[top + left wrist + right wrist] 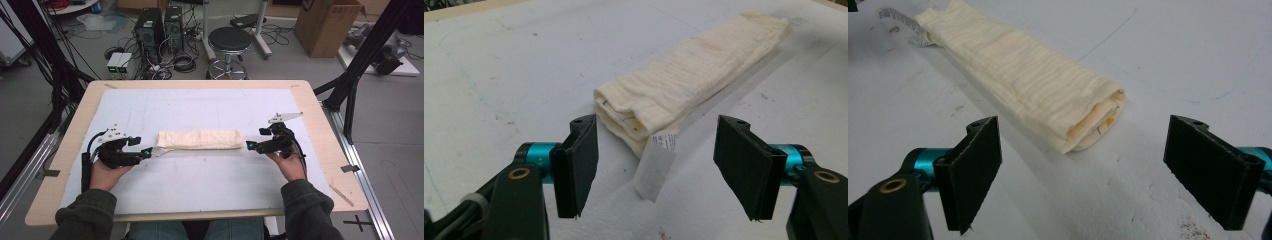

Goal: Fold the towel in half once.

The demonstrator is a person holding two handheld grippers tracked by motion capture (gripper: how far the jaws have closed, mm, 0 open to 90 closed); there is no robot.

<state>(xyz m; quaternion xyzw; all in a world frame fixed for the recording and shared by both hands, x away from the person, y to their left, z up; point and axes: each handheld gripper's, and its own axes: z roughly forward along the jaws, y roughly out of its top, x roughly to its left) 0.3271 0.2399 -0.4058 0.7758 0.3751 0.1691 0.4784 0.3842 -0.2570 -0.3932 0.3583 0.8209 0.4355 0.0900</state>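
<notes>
Your folded towel (200,139) lies lengthwise across the middle of the tabletop (60,150), between your two hands. Your left tongs (654,167) stand apart just short of its left end, nothing between the pads, with the towel's label (655,172) lying flat in the gap ahead of them. The print on that label is too small to read. Your right tongs (1083,172) are apart too, facing the right end, near but clear of it. From above, your hands cover most of both grippers, and your sleeves (85,215) are cut off at the bottom edge.
</notes>
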